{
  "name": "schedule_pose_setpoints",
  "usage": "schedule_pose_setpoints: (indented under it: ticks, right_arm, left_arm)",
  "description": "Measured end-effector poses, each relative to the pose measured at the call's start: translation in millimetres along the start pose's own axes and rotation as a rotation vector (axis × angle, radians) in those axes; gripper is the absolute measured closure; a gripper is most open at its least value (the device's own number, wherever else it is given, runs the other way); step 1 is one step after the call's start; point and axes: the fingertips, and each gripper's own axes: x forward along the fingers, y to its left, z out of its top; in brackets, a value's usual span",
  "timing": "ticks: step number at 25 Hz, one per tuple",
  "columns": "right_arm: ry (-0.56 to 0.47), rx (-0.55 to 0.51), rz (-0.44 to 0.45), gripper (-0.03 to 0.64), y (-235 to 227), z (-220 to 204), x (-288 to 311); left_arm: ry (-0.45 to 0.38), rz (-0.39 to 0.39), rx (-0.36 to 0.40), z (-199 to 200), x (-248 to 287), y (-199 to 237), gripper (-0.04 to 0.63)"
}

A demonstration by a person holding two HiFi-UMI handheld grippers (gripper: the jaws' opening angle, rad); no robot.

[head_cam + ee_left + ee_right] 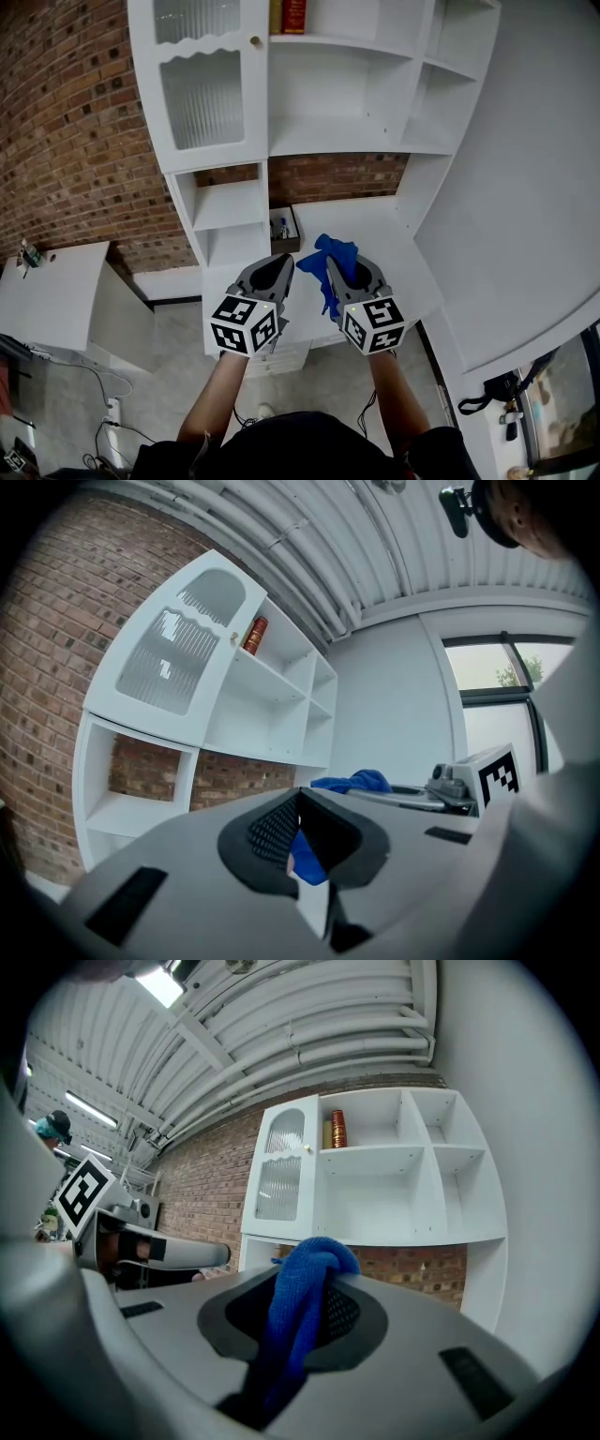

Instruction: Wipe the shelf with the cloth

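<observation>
A blue cloth [330, 255] hangs bunched from my right gripper [336, 269], which is shut on it. In the right gripper view the cloth [298, 1312] spills out over the closed jaws of that gripper [302, 1288]. My left gripper [279, 262] is just to its left, shut with nothing held; in the left gripper view its jaws meet at the tips [298, 803] and the cloth [352, 782] shows beyond them. Both hover over the low white counter [380, 220]. The white shelf unit [333, 141] stands ahead against the brick wall, its open shelves [375, 1194] bare.
A red book [294, 14] stands on the top shelf. A ribbed glass door [202, 94] closes the unit's left part. A small box of bottles [284, 230] sits in a nook. A white table [52, 291] is at left, cables [103, 384] on the floor.
</observation>
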Motion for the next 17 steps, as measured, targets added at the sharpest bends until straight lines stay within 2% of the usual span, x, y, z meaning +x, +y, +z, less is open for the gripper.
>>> schedule_pose_setpoints:
  ticks: [9,17]
  right_arm:
    - [-0.004,0.004,-0.006,0.537,-6,-1,-6]
    - [0.001,0.017,-0.018,0.537,-12,-7,-11]
  left_arm:
    - [0.009,-0.009,0.009,-3,6,-10,0.580]
    - [0.015,-0.020,-0.019,-8,12,-12,0.580]
